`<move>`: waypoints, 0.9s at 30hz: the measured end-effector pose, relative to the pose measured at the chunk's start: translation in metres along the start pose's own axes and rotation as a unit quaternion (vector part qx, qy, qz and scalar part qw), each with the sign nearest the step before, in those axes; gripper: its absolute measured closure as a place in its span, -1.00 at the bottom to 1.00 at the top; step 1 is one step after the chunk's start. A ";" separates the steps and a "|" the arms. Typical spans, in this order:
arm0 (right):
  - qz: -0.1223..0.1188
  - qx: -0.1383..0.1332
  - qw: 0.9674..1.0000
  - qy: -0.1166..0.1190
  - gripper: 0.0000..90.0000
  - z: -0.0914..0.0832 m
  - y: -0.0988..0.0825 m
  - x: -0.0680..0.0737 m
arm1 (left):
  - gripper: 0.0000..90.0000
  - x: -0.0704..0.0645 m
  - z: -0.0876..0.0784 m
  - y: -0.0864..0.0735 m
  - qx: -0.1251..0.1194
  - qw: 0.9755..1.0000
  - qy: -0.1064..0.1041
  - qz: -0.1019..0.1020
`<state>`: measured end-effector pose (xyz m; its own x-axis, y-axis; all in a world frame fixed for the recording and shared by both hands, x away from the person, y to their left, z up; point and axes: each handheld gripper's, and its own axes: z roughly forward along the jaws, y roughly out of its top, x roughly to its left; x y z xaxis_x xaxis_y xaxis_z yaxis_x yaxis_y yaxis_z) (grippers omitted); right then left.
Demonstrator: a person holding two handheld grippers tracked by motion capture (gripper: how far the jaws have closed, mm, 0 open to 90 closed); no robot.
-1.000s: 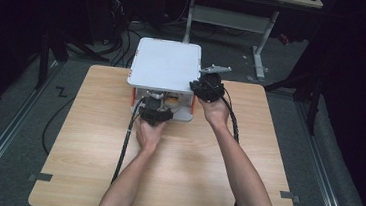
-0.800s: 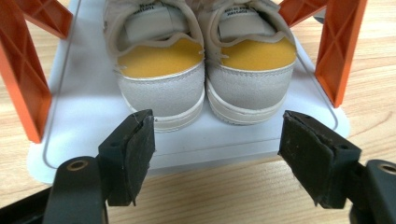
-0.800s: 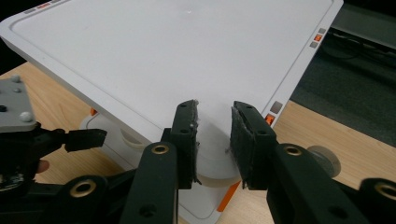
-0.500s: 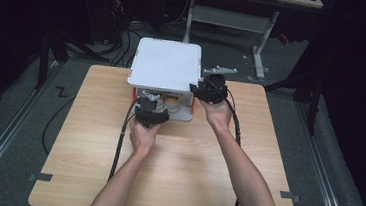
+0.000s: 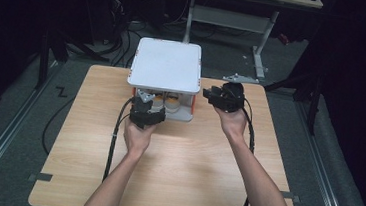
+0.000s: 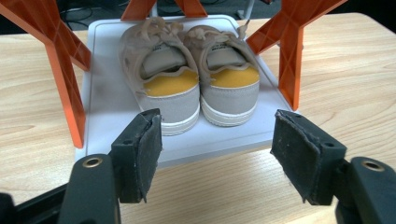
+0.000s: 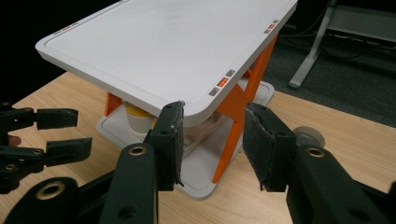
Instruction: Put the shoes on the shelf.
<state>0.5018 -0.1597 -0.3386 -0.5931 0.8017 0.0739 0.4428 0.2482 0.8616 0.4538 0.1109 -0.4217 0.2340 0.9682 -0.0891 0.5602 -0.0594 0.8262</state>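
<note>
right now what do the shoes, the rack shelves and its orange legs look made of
Shoes: beige fabric, probably canvas, matte weave, white rubbery soles. Rack shelves: smooth white plastic by the look, moulded raised rim. Orange legs: likely rigid plastic, flat even colour.

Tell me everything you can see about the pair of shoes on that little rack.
The pair of small beige canvas shoes stands side by side, upright, on the white lower shelf of the orange-legged rack. Heels face the open left hand-held gripper, showing yellow heel panels, white rubber soles, beige laces. Nothing grips them.
</note>
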 end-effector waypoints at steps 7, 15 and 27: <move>0.014 -0.011 1.000 0.011 0.29 -0.013 -0.007 -0.005 | -0.25 0.001 -0.014 0.002 -0.009 1.000 -0.006 0.013; 0.013 -0.015 1.000 0.011 0.26 -0.031 -0.018 -0.011 | -0.30 0.003 -0.029 0.003 -0.014 0.999 -0.030 0.005; 0.022 -0.035 0.999 0.009 0.20 -0.057 -0.035 -0.020 | -0.26 0.006 -0.049 0.001 -0.023 0.998 -0.052 0.010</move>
<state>0.4600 -0.2147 -0.3415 -0.5864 0.8011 0.1202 0.4199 0.1738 0.8908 0.4168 0.1285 -0.3940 0.3274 0.9362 -0.1280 0.5184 -0.0647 0.8527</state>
